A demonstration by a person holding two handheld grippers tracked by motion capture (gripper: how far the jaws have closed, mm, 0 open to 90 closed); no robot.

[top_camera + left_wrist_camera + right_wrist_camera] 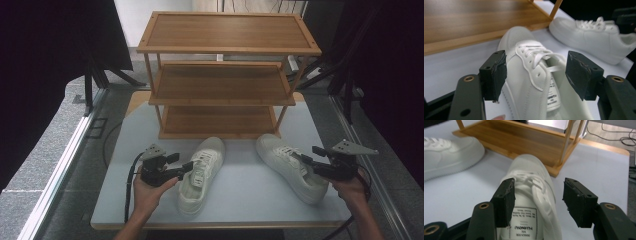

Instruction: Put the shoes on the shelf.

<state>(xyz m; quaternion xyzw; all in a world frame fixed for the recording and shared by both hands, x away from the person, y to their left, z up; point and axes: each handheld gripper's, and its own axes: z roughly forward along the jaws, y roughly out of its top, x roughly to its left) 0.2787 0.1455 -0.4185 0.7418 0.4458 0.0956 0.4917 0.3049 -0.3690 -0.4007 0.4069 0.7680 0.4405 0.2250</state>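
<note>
My left tongs [186, 165] gape open over left shoe [201, 172]; right tongs [307, 154] gape over right shoe [291, 166], mid-surface [240, 195], nothing gripped.

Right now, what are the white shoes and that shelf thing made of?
The left shoe and the right shoe look like smooth white leather or faux leather, matte with a soft sheen, stitched seams and woven laces; which of the two I can't tell. The rack looks like wood or bamboo: warm brown boards with straight grain lines and a satin finish.
</note>
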